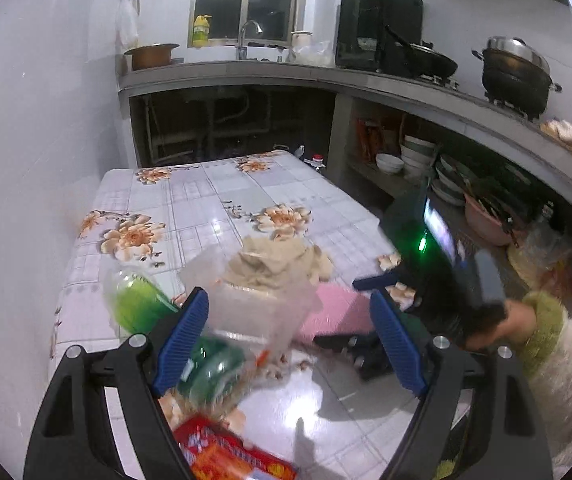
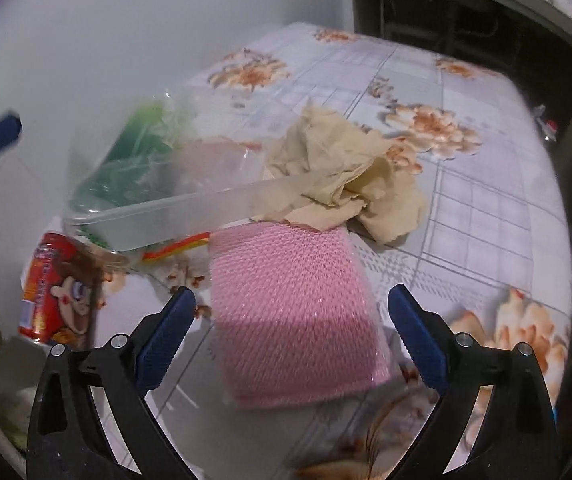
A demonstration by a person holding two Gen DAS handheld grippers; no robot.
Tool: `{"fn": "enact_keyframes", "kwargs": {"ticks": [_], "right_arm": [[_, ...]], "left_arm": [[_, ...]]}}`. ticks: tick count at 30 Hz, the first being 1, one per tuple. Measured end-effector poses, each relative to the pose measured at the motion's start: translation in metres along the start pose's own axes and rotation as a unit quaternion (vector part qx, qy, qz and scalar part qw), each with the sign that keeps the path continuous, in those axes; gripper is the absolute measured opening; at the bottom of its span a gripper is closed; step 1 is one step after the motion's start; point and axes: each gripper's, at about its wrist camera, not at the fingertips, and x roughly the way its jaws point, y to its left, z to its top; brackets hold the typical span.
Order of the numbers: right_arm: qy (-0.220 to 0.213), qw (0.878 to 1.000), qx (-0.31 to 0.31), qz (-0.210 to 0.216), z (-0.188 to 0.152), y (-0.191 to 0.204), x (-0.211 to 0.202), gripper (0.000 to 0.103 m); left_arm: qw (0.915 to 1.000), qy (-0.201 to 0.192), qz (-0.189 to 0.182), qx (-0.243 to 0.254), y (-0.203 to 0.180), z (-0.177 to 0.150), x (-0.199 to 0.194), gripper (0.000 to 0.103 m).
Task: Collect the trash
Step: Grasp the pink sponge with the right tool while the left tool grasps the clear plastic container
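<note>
Trash lies on a floral-cloth table [image 1: 190, 200]. A clear plastic box [image 1: 254, 304] sits tilted over a green plastic bag [image 1: 142, 300]; it also shows in the right wrist view [image 2: 158, 212]. Crumpled beige paper [image 2: 342, 176] lies behind a pink mesh pad [image 2: 290, 312]. A red snack packet [image 2: 62, 296] lies at the left; it also shows in the left wrist view [image 1: 230, 452]. My left gripper [image 1: 290, 340] is open above the box and green bag. My right gripper [image 2: 292, 340] is open, its fingers on either side of the pink pad, not touching it.
A white wall runs along the table's left side. A kitchen counter [image 1: 366, 76] with a wok and a pot stands behind and to the right, with bowls on a shelf below. Crumbs [image 1: 282, 368] are scattered on the cloth. The right gripper [image 1: 378, 280] shows in the left wrist view.
</note>
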Motion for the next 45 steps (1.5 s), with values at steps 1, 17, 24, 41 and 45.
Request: {"fn": "enact_keyframes", "kwargs": {"ticks": [1,17,24,41,45], "right_arm": [[0.003,1.000,-0.001,-0.004,0.000,0.000,0.003,0.093],[0.006,0.999,0.026,-0.018,-0.040,-0.018,-0.015,0.082],[-0.007,0.996,0.076,-0.037,-0.075,-0.034,-0.039,0.082],[-0.019,0.991,0.128,-0.048,-0.090,-0.043,-0.058,0.082],[-0.016,0.990,0.128,-0.052,-0.091,-0.043,-0.058,0.083]], "left_arm": [[1.0000,0.005,-0.006,-0.003,0.003,0.004,0.005,0.080],[0.9944,0.075,0.003,0.075,-0.022,0.018,0.054,0.080],[0.9853,0.127,0.014,0.113,-0.033,0.011,0.086,0.069],[0.9693,0.164,0.081,0.164,-0.027,-0.007,0.119,0.004],[0.9723,0.137,0.093,0.165,-0.024,-0.004,0.109,0.003]]}}
